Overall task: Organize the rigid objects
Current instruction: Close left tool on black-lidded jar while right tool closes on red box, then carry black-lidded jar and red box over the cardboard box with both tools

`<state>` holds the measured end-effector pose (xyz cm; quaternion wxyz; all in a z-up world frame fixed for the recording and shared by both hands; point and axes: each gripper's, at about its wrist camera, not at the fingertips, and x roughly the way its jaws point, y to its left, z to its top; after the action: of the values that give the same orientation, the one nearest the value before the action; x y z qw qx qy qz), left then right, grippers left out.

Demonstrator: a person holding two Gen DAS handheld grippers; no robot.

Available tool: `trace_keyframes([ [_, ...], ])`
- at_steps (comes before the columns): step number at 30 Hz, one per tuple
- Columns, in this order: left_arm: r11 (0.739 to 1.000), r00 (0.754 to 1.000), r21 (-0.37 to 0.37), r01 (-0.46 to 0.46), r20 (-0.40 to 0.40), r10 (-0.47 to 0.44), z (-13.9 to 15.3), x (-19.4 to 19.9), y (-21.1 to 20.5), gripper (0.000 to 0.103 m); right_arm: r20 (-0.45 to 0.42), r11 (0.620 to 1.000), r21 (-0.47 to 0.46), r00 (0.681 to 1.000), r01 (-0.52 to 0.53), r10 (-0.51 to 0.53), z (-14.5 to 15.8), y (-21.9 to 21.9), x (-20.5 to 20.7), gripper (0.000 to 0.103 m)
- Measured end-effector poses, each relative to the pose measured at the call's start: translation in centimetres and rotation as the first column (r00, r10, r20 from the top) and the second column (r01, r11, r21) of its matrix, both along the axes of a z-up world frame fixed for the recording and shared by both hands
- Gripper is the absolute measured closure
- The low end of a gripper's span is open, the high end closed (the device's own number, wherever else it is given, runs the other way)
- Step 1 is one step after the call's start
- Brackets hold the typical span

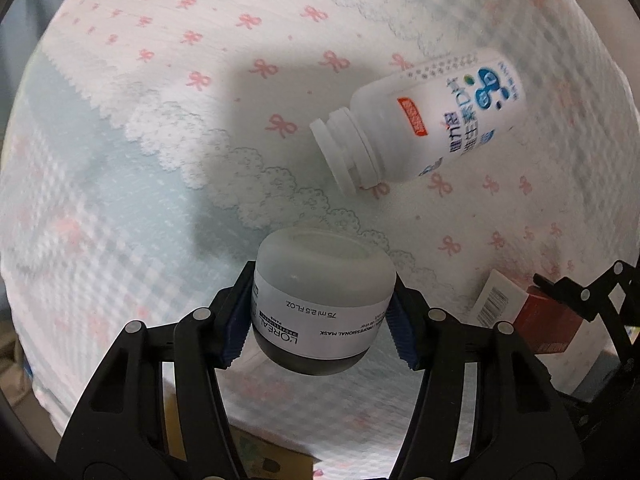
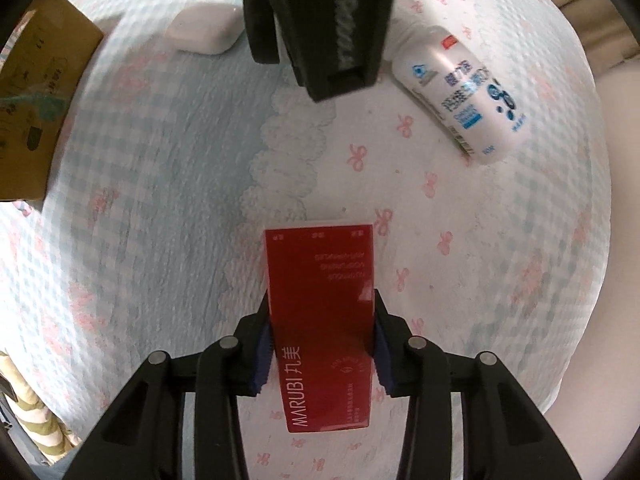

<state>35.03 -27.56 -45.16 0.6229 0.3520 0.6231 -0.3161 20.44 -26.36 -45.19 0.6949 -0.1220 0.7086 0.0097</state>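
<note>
My left gripper (image 1: 322,322) is shut on a round L'Oreal mask jar (image 1: 320,304) with a white label and dark base, held above the bed. A white supplement bottle (image 1: 424,120) lies on its side on the bedspread, up and right of the jar; it also shows in the right wrist view (image 2: 464,92). My right gripper (image 2: 322,350) is shut on a red Marubi box (image 2: 324,320), held lengthwise above the bedspread. The red box (image 1: 548,324) and the right gripper also show at the right edge of the left wrist view.
The bedspread (image 1: 160,160) is white and blue with pink bows. A white soap-like block (image 2: 204,34) lies at the far side. A cardboard box (image 2: 36,92) stands at the left. The left gripper's black body (image 2: 324,20) hangs at the top centre.
</note>
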Motion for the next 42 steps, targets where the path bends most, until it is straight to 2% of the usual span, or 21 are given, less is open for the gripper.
trace_keyframes([
  [4, 0.999, 0.999, -0.025, -0.028, 0.023, 0.029, 2.3, -0.1, 0.3, 0.048, 0.037, 0.995, 0.08, 0.997, 0.059, -0.062, 2.4, -1.1, -1.1, 0.065],
  [13, 0.985, 0.989, -0.107, -0.133, 0.045, 0.139, 9.2, -1.8, 2.4, 0.048, 0.099, 0.973, 0.173, 0.98, 0.152, -0.171, 8.6, -4.2, -2.9, 0.065],
  [19, 0.954, 0.968, -0.194, -0.231, 0.058, 0.246, 14.1, -4.2, 5.6, 0.048, 0.147, 0.945, 0.259, 0.959, 0.198, -0.242, 14.2, -5.9, -4.5, 0.065],
  [22, 0.926, 0.948, -0.238, -0.292, 0.055, 0.314, 16.2, -5.6, 7.2, 0.048, 0.182, 0.943, 0.28, 0.954, 0.181, -0.237, 15.4, -4.7, -4.4, 0.065],
  [30, 0.817, 0.86, -0.343, -0.463, 0.047, 0.507, 20.3, -9.7, 13.9, 0.048, 0.273, 0.923, 0.366, 0.934, 0.12, -0.23, 22.0, -4.1, -4.7, 0.065],
  [36, 0.715, 0.766, -0.401, -0.573, 0.048, 0.641, 23.8, -12.6, 21.2, 0.048, 0.319, 0.907, 0.418, 0.927, 0.048, -0.196, 25.8, -1.4, -4.2, 0.065],
  [38, 0.691, 0.742, -0.411, -0.594, 0.051, 0.668, 24.5, -13.4, 23.9, 0.048, 0.327, 0.899, 0.436, 0.925, 0.034, -0.194, 26.9, 0.2, -3.9, 0.065],
  [42, 0.663, 0.704, -0.426, -0.616, 0.08, 0.706, 25.6, -14.3, 29.3, 0.048, 0.346, 0.887, 0.461, 0.92, 0.003, -0.183, 28.4, 3.8, -3.3, 0.065],
])
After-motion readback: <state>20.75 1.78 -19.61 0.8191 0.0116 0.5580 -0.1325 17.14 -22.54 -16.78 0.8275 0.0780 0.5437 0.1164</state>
